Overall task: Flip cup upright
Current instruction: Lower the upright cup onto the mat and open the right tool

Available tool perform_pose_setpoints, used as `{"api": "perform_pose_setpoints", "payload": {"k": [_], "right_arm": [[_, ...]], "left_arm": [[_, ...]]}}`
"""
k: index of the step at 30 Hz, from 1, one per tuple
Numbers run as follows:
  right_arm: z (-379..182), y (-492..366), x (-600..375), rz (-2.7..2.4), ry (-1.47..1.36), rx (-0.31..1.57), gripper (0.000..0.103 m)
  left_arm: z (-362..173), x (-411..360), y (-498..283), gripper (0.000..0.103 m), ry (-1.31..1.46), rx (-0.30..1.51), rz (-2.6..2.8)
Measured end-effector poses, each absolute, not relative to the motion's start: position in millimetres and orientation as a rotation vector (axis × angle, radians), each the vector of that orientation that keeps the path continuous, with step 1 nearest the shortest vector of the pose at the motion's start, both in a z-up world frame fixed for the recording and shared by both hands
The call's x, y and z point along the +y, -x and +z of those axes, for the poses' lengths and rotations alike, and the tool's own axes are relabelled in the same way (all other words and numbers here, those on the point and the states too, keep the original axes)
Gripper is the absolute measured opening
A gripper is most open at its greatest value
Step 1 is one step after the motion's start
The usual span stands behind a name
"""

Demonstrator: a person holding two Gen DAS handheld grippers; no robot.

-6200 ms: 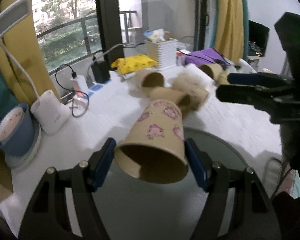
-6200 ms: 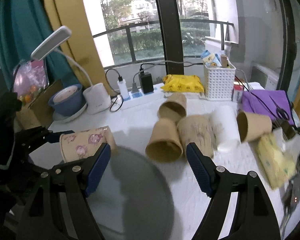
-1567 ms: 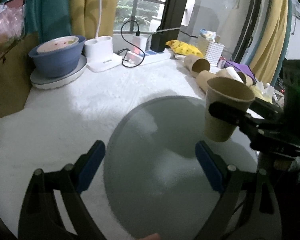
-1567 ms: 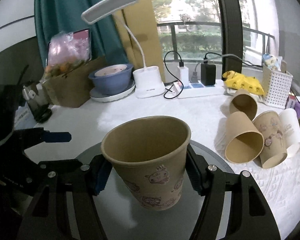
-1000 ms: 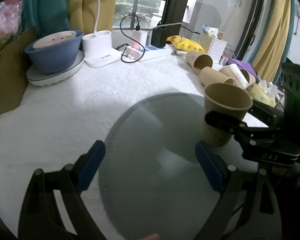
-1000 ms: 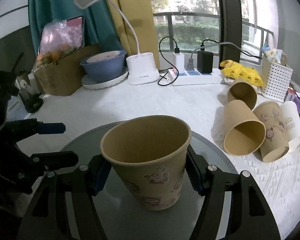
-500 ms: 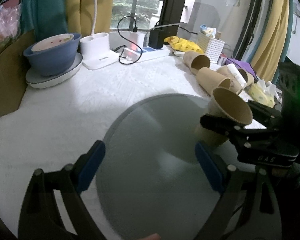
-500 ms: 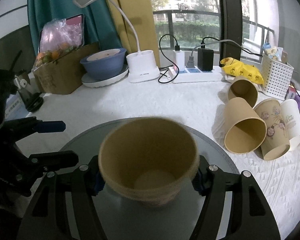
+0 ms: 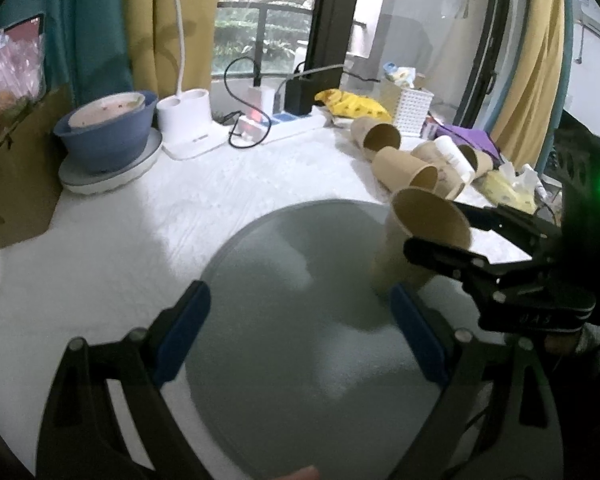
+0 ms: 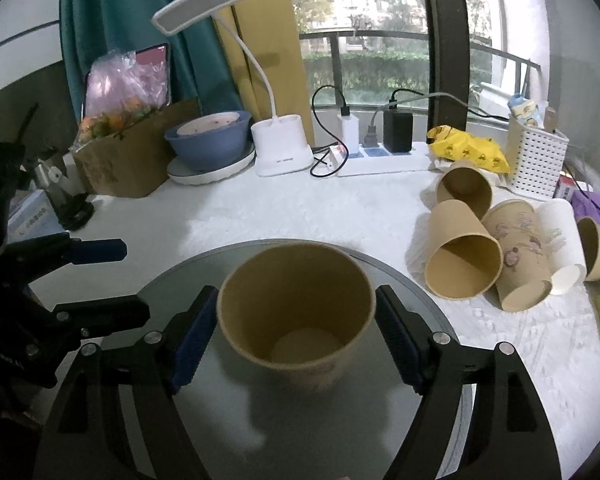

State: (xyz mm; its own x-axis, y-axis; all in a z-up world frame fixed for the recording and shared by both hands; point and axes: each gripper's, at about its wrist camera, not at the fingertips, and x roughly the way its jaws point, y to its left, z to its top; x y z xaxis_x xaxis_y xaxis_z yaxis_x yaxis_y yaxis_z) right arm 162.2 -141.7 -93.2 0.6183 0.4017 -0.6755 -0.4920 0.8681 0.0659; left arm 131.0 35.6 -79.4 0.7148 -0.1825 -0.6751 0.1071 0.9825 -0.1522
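Note:
A brown paper cup (image 10: 296,308) stands mouth up on the round grey mat (image 10: 172,280), its base on the mat. My right gripper (image 10: 296,332) is shut on the brown paper cup, one blue pad on each side. In the left wrist view the same cup (image 9: 420,244) stands at the mat's right side (image 9: 284,320), tilted slightly, with the right gripper's black fingers (image 9: 444,256) around it. My left gripper (image 9: 300,332) is open and empty over the near part of the mat.
Several paper cups (image 10: 464,256) lie on their sides at the right on the white cloth. A blue bowl on a plate (image 10: 210,142), a white desk lamp (image 10: 282,148), a power strip (image 10: 380,160) and a white basket (image 10: 538,160) line the back. A cardboard box (image 10: 128,168) stands at the left.
The right gripper has lowered the upright cup onto the mat and tipped it toward the camera, so I see inside it. The left gripper has stayed open and empty.

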Motion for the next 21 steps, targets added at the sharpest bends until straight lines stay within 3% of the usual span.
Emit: {"api": "perform_pose_setpoints", "payload": {"k": [21], "right_arm": [[-22,-83,-170,0.494,0.138,0.579,0.082]], "left_arm": [[-24,-8,-58,0.092,0.073,0.602,-0.215]]}}
